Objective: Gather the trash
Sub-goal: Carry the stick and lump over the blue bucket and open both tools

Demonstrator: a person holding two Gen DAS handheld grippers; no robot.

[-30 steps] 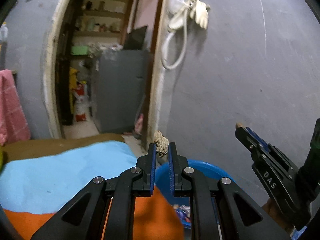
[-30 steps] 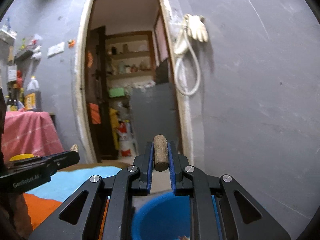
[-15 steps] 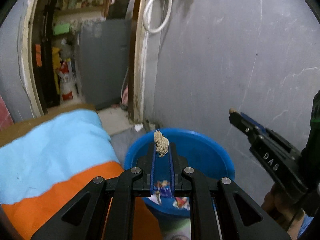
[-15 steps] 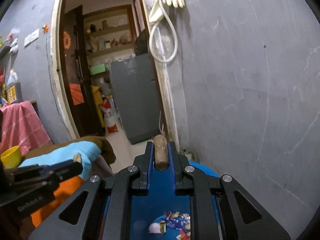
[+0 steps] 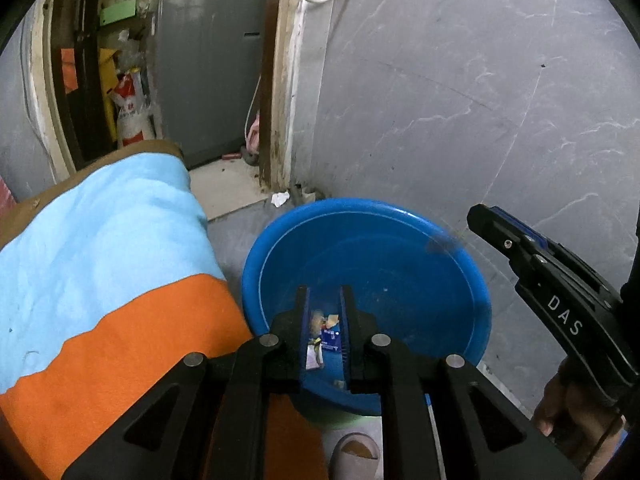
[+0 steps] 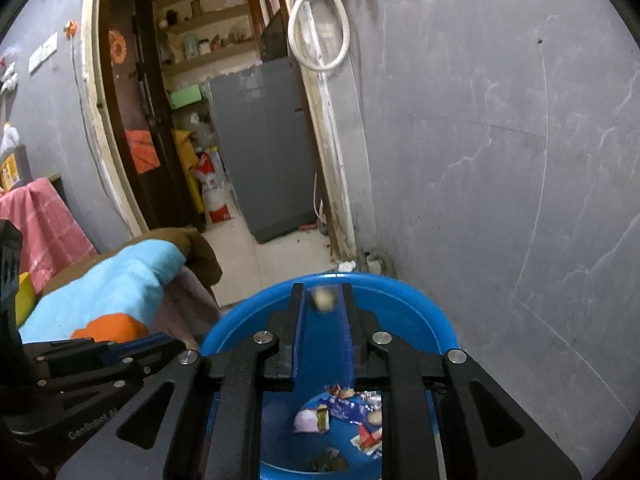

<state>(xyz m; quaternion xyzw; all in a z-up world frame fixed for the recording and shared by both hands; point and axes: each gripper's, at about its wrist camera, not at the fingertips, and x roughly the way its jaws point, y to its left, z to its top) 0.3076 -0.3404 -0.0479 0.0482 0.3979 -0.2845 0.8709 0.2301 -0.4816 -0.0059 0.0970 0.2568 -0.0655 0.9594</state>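
Jaws of both my grippers apart over blue basin [image 5: 460, 276]; brown piece [image 6: 325, 299] dropping; next, fetch more trash.

Both cams ride the grippers, looking fwd and down along the fingers, close above the blue basin [image 5: 400, 216] [image 6: 424, 300]. Left cam sits nearer, tilted steeper. Shared: basin, grey wall [image 5: 460, 80] [image 6: 500, 120], doorway [image 5: 180, 60] [image 6: 208, 100], blue-orange cloth [image 5: 100, 240] [image 6: 104, 292].
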